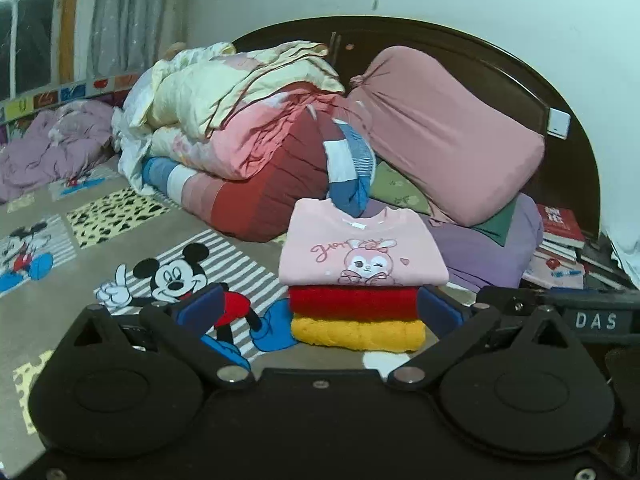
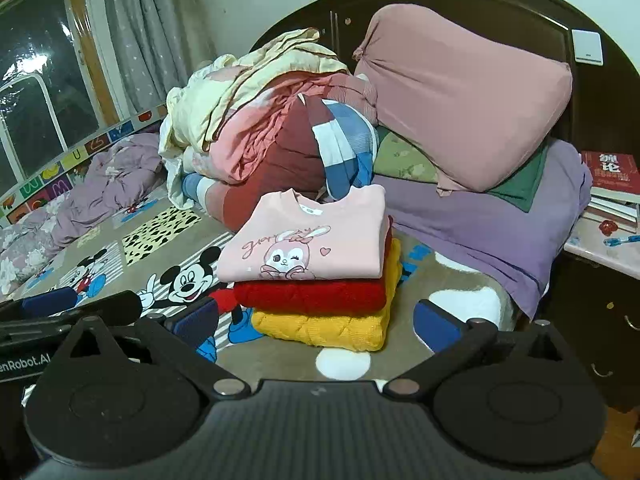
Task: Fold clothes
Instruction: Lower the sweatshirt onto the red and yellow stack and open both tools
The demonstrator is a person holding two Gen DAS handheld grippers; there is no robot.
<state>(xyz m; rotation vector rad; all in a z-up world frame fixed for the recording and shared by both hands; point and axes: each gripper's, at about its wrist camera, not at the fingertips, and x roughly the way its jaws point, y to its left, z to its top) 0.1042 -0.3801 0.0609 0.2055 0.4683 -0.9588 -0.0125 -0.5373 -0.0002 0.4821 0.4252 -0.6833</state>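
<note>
I am looking at a stack of three folded tops lying on the Mickey Mouse bedsheet [image 1: 168,272], and both claws are hanging just short of it with nothing in them. The pink rabbit sweatshirt [image 1: 362,250] is lying on top, the red knit sweater [image 1: 352,302] is sitting under it, and the yellow knit sweater [image 1: 358,334] is resting at the bottom against the sheet. The left gripper [image 1: 318,312] is standing released, its jaws spread wide, and the stack is lying straight ahead between its fingers, slightly to the right of centre. The right gripper [image 2: 316,322] is also standing released and empty, and from it the stack is sitting ahead and a little left, so I am seeing the right-hand edge of the pile. The long axis of the stack is running left to right, across both claws. I am judging the left claw the nearer and squarer to the pile. Farther off, a heap of bedding [image 1: 240,128] and a pink pillow [image 1: 448,132] are leaning against the dark headboard [image 1: 568,168]; I am finding no unfolded garment within reach.
</note>
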